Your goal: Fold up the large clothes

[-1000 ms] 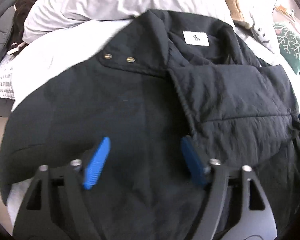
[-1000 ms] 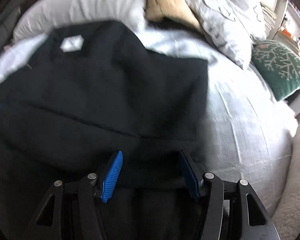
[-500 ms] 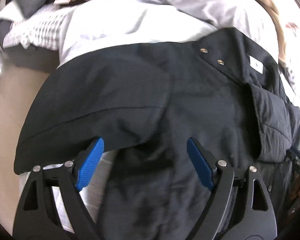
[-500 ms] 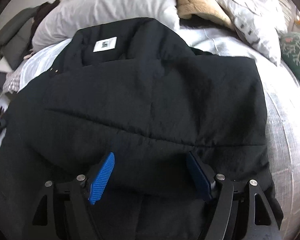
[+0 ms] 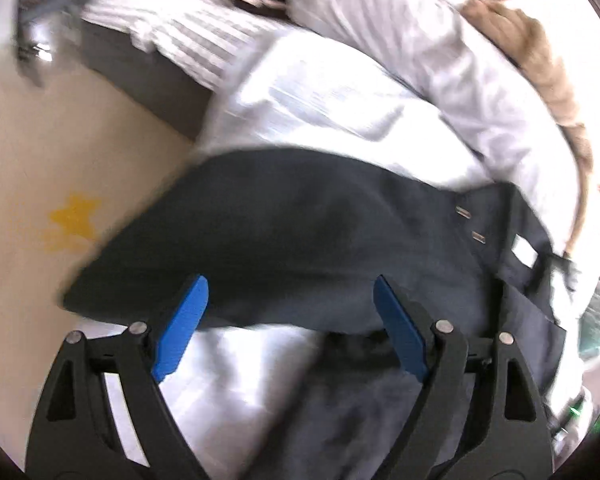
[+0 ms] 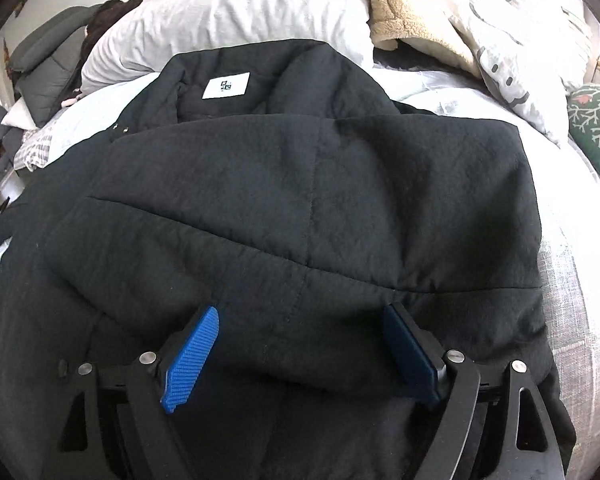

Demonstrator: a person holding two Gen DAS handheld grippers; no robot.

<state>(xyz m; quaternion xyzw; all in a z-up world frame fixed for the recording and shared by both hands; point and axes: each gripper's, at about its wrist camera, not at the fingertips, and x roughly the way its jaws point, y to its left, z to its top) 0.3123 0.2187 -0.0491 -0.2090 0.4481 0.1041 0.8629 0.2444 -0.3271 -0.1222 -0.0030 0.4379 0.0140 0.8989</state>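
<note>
Your left view alone shows the beige floor [image 5: 40,168]; the black quilted jacket [image 6: 300,208] lies collar-away on the white bed [image 6: 572,280]. Both grippers [image 5: 288,316] [image 6: 300,344] have their jaws apart.

Left wrist: close above the bed's [image 5: 320,92] left edge, facing its head. Right wrist: low, close, facing the head. Shared: black jacket [image 6: 300,200] with white label [image 6: 226,85].

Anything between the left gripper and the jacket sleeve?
Nothing visible. The left gripper is open with the sleeve lying right ahead of its fingertips, only white bedding below. The view is motion-blurred, so whether they touch is unclear.
</note>
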